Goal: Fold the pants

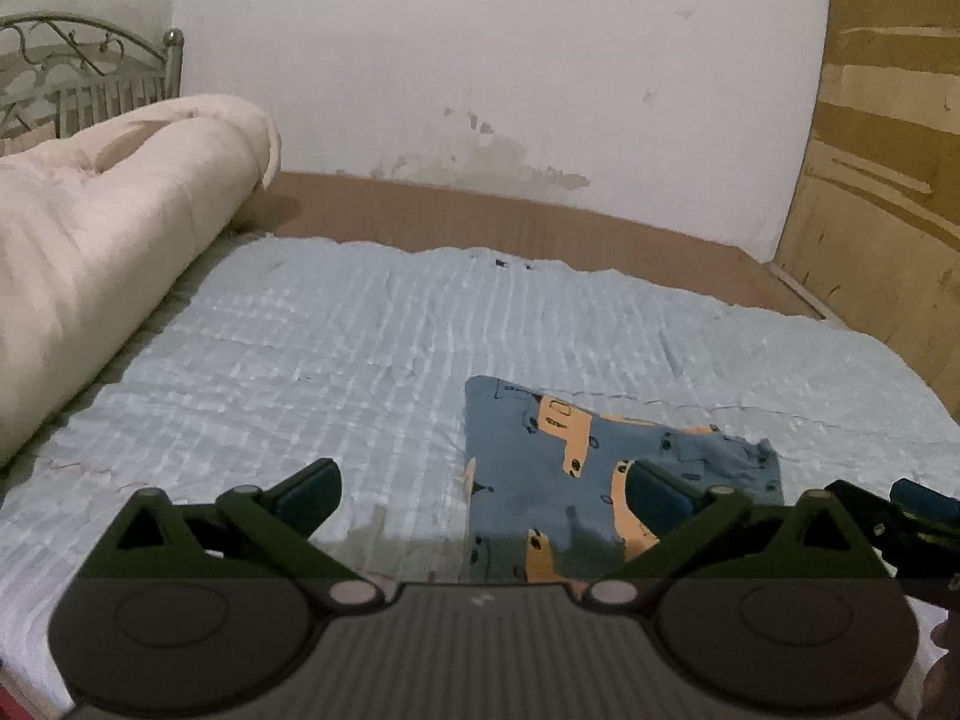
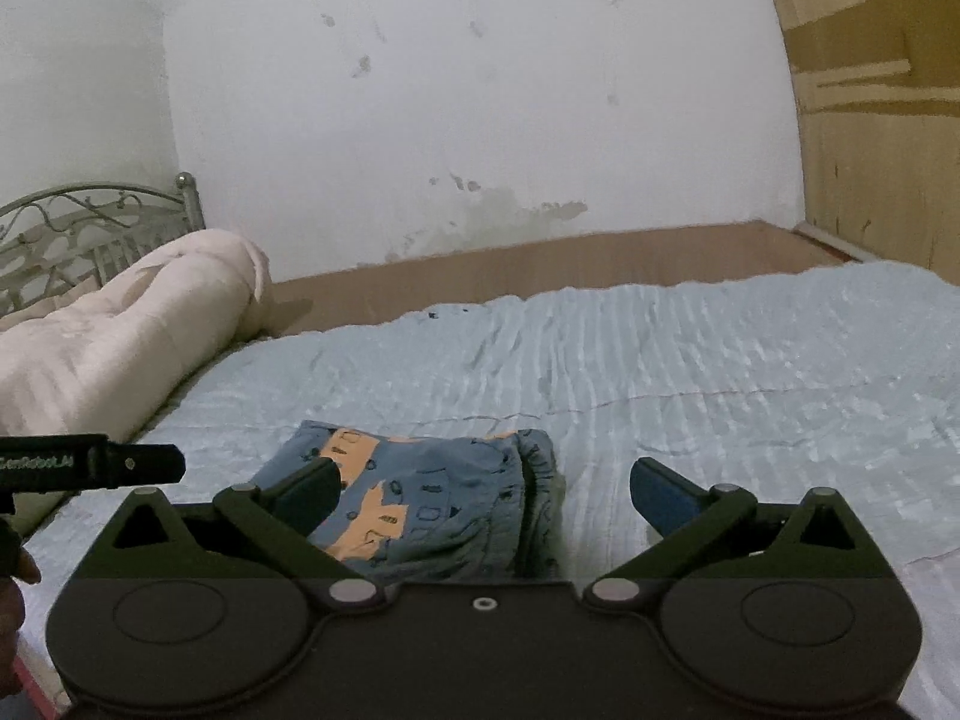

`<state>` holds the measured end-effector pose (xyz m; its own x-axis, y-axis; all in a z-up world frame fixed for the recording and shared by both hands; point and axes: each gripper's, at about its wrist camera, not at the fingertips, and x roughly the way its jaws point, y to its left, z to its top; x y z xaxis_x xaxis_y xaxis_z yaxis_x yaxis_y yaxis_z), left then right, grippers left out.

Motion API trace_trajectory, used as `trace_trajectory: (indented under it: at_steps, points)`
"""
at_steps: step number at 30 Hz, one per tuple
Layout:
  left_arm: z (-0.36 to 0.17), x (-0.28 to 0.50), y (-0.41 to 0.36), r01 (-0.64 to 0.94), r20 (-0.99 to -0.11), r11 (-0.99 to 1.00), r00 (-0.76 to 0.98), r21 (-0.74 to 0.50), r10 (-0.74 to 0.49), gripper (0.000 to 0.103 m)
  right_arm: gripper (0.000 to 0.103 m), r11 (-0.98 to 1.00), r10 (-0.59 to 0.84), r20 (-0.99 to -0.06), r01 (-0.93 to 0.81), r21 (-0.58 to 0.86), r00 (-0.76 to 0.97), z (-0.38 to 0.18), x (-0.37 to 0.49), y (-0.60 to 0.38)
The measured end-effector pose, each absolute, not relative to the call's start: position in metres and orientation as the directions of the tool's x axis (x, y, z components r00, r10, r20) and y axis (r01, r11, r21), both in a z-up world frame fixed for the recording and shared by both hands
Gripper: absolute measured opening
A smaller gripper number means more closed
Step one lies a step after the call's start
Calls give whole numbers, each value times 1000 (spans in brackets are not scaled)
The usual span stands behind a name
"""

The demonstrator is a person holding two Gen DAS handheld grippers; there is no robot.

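Broadly, a pale blue quilted bedspread (image 1: pixel 372 360) fills the ground ahead of both claws, with a rolled cream duvet (image 1: pixel 120 228) lying well off to the left gripper's left, against a metal headboard (image 1: pixel 90 72).

On that spread lie the pants (image 2: pixel 432 498), blue with orange car prints, already folded into a compact rectangle.

From the left gripper (image 1: pixel 483 495) the bundle sits ahead and to its right, partly behind its right finger. From the right gripper (image 2: pixel 483 495) it sits ahead and to its left, its thick folded edge falling between the fingers.

Both claws stand wide with nothing between the pads, clear of the cloth.

The bundle's long axis seems to run away from the claws, so each has one long side closest. The right one looks slightly nearer, and any last fold or tidy-up would probably start there.
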<state>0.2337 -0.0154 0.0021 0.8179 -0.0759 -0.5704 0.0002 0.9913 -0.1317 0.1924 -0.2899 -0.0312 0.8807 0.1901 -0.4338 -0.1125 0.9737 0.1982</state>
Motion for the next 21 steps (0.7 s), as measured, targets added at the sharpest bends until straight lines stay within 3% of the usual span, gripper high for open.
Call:
trace_trajectory:
  at_steps: [21]
  points:
    - [1,141,-9,19,-525,993,848,-116,-77,103,102,980,177,-382,-128,149,907,-17,97,-282]
